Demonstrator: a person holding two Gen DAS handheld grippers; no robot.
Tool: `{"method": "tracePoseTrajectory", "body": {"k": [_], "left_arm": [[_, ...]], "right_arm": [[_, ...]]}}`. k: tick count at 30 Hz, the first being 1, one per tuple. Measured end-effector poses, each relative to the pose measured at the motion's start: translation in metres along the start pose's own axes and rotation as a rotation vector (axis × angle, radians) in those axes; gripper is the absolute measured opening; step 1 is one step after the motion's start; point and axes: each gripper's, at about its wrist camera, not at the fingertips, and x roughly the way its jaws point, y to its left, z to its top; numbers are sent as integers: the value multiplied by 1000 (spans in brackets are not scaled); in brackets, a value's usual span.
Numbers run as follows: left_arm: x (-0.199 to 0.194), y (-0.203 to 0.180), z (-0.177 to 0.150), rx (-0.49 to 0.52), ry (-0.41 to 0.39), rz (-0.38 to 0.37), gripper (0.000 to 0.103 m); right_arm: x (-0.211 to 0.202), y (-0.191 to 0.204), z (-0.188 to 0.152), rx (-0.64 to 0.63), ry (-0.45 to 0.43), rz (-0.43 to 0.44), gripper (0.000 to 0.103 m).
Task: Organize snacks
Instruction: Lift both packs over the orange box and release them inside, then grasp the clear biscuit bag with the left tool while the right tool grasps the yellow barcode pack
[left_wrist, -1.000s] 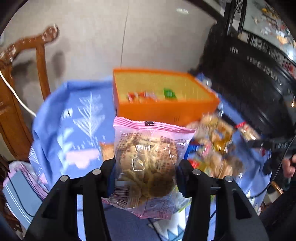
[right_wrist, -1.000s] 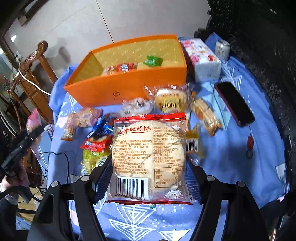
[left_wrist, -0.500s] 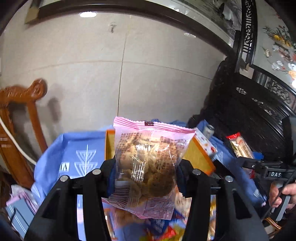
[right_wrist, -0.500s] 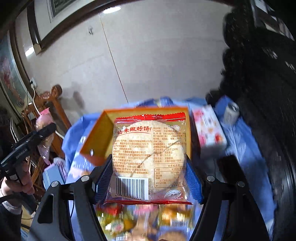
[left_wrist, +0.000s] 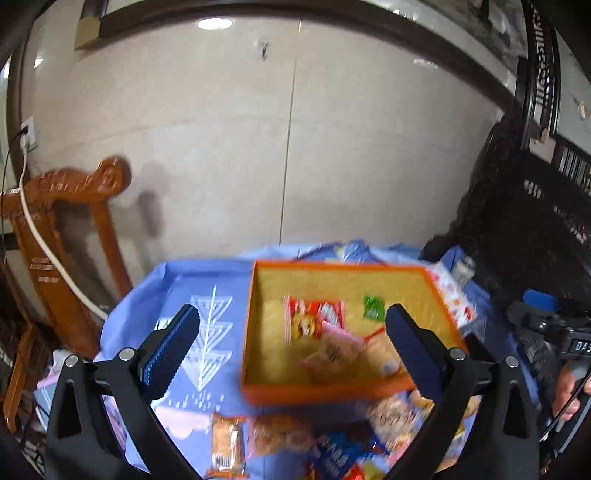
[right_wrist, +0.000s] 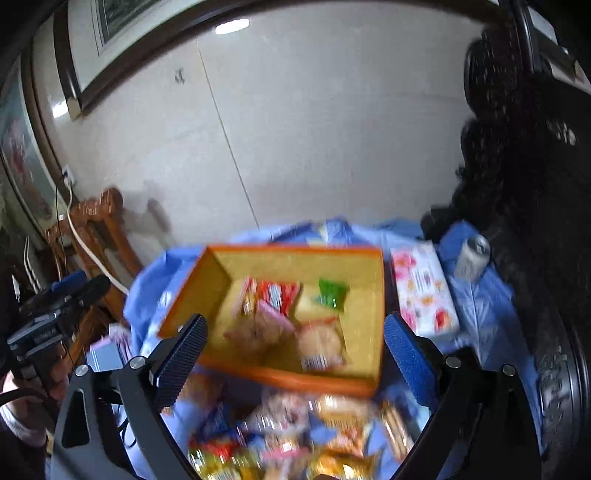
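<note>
An orange box (left_wrist: 258, 295) (right_wrist: 373, 295) stands on the blue tablecloth. Inside lie a pink cookie packet (left_wrist: 332, 349) (right_wrist: 266, 325), a red-edged round cake packet (left_wrist: 380, 350) (right_wrist: 321, 345), a red packet (left_wrist: 314, 314) (right_wrist: 277, 291) and a green one (left_wrist: 373, 307) (right_wrist: 332, 291). My left gripper (left_wrist: 291, 343) hangs above the box, jaws opening wide with nothing between them. My right gripper (right_wrist: 295, 349) is also over the box, jaws opening, nothing gripped. Several loose snack packets (left_wrist: 280, 435) (right_wrist: 295, 435) lie on the cloth in front of the box.
A flowered tissue box (right_wrist: 421, 291) and a drink can (right_wrist: 472, 254) sit right of the orange box. A carved wooden chair (left_wrist: 74, 229) stands at the left by the wall, dark carved furniture (right_wrist: 535, 184) at the right. A person's hand (left_wrist: 565, 391) holds the other gripper.
Both grippers have opened and let go of their packets. The pink cookie packet and the round cake packet now lie in the orange box. Both views tipped down toward the box.
</note>
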Motion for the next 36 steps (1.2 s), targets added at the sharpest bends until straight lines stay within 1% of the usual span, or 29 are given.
{"method": "tracePoseTrajectory", "body": {"k": [2,5,9,13,15,19,22,25,28,29,30,32,33,36], "left_arm": [[-4,6,-24,-3,33,6,99],[-4,15,-48,-18,77,11,99],[-14,22,-84,-45,128,-10,99],[-22,17,-110,-23,159,-26,99],[-25,13,-119,-5,169,-23,99],[-27,9,-129,-10,194,-34,99],[-26,6,-130,-20,208,-34,99],[-27,6,-130,-29,210,-33,99],[-28,8,-131,-24,215,-17,99],[-27,9,-132,-25,220,-11,99],[-26,11,-132,-27,224,-6,99],[-25,15,-133,-30,229,7,99],[-25,18,-134,-32,230,15,99],[-21,25,-137,-39,242,28,99]], "right_arm": [[-1,-5,-22,-4,40,-12,97],[-4,-15,-57,7,96,-19,97],[-1,-22,-100,-9,178,-14,97],[14,-29,-136,-26,262,-11,97],[23,-32,-147,-13,293,-19,97],[45,-39,-163,12,348,-30,97],[68,-46,-174,14,396,-35,97],[89,-57,-183,52,441,-45,96],[104,-64,-188,109,471,-20,96],[111,-63,-192,112,498,-6,96],[113,-62,-195,109,505,-7,94],[118,-59,-200,100,512,-7,85],[117,-58,-202,108,504,-1,77],[113,-56,-203,110,483,-7,68]]}}
